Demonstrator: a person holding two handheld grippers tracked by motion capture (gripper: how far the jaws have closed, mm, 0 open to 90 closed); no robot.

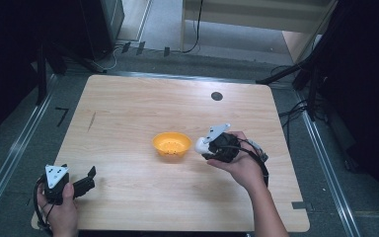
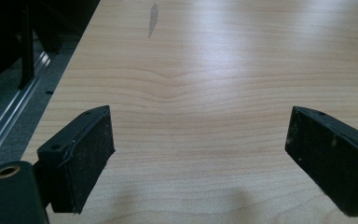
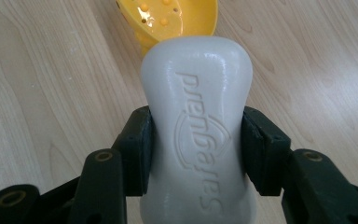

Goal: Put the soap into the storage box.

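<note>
A white bar of soap [image 3: 198, 126] with raised lettering is pinched at its waist by my right gripper [image 3: 196, 149], whose two black jaws press on its sides. In the high view the soap [image 1: 201, 144] is held just right of a yellow perforated soap dish [image 1: 171, 143] near the table's middle, above the wood. The yellow dish [image 3: 168, 18] lies just beyond the soap's far end in the right gripper view. My left gripper [image 1: 86, 181] rests at the table's near left corner, its jaws wide open over bare wood [image 2: 200, 140] with nothing between them.
The wooden table [image 1: 128, 108] has a small black round mark [image 1: 216, 96] near its far edge and a thin grey streak [image 1: 92, 121] at the left. Dark floor, metal rails and cables surround the table.
</note>
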